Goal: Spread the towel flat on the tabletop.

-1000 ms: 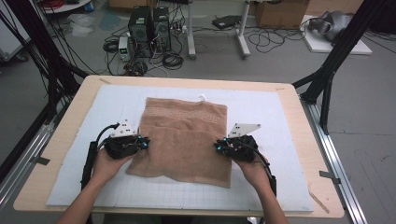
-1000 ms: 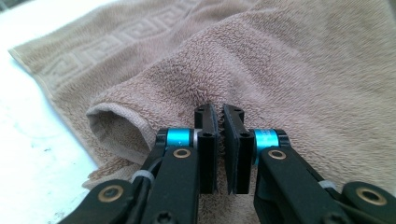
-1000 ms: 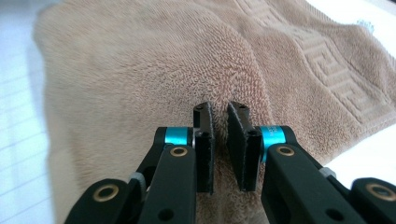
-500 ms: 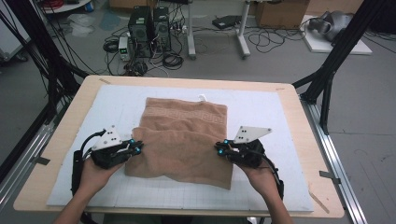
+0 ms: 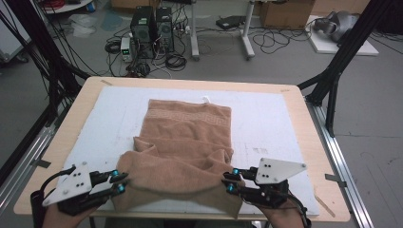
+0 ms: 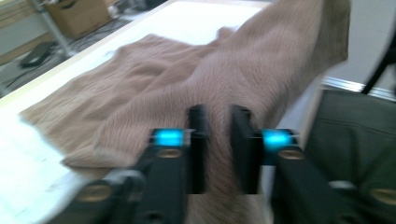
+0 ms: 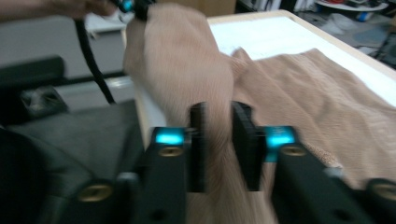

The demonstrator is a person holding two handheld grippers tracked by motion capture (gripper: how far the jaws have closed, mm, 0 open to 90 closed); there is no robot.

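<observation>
Table [image 5: 62, 142]: light wooden top, covered over most of its area by a white mat [image 5: 266, 118]. Black frame struts [image 5: 340, 66] rise at the upper left and upper right of the high view. Floor beyond the far edge: two dark computer towers [image 5: 152, 26] upper centre-left, loose black cables [image 5: 176, 59] heaped beside them, and white stand legs [image 5: 244, 33] upper centre. Cardboard box [image 5: 283, 12] at the top right; a grey bundle on a white board [image 5: 340, 28] further right.
</observation>
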